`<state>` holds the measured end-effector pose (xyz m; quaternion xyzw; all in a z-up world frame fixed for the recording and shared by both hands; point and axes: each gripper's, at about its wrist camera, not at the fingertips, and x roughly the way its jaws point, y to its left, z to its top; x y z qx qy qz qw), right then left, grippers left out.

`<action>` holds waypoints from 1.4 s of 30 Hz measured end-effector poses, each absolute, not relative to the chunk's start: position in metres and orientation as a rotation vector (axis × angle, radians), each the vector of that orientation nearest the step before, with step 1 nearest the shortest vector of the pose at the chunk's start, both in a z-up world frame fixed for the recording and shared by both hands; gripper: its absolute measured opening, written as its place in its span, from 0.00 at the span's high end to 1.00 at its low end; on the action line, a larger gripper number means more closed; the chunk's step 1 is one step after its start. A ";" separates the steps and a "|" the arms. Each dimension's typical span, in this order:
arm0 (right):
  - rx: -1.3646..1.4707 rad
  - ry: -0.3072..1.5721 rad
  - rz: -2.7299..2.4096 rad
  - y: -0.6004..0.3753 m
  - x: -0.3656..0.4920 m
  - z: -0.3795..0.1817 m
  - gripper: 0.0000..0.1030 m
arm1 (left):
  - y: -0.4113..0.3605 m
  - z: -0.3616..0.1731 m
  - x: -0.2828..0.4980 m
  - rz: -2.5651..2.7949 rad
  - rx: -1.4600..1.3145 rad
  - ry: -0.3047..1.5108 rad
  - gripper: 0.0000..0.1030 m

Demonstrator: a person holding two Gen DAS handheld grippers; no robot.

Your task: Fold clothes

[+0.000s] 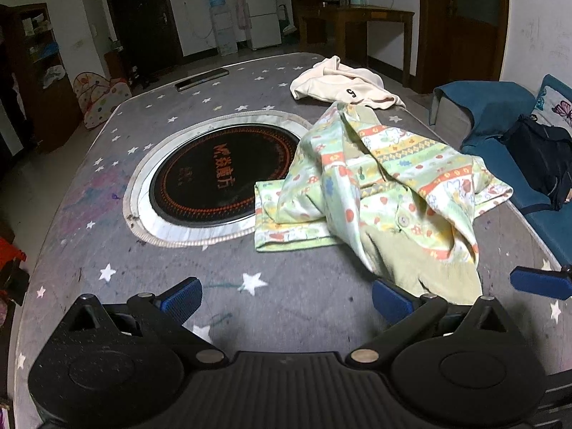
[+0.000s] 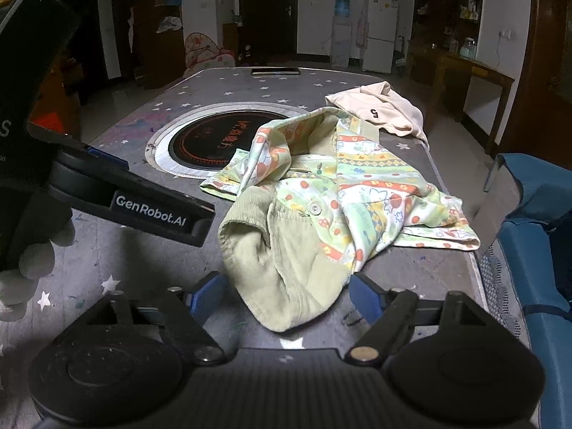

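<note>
While both grippers, left gripper (image 1: 286,298) and right gripper (image 2: 287,295), hang spread and empty, the shirt (image 1: 389,186) lies crumpled beside the hotplate (image 1: 221,175) on the counter (image 1: 107,214); cream top (image 1: 343,84) behind it bunched too. Nothing folded.

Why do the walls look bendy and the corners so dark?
Left wrist view: the fisheye lens curves the doorway and blackens the corners. Right wrist view: same bending, dim room light, and the patterned shirt looks sharp while the left gripper looks dark.
</note>
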<state>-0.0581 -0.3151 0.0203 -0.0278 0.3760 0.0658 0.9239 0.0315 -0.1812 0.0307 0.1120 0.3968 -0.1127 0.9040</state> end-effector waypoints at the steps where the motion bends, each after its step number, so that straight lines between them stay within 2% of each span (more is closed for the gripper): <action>1: -0.058 0.771 0.134 -0.315 -0.060 0.020 0.23 | -0.181 0.031 0.029 -0.232 0.232 0.820 0.00; 4: -0.065 0.769 0.128 -0.314 -0.066 0.020 0.19 | -0.180 0.030 0.024 -0.232 0.234 0.821 0.00; 31: 0.004 0.737 0.082 -0.342 -0.051 0.027 0.19 | -0.187 0.047 0.046 -0.242 0.187 0.762 0.00; 36: 0.025 0.749 0.057 -0.348 -0.042 0.022 0.21 | -0.192 0.044 0.054 -0.244 0.162 0.753 0.01; 42: 0.042 0.770 0.028 -0.351 -0.026 0.014 0.31 | -0.198 0.037 0.066 -0.223 0.166 0.762 0.06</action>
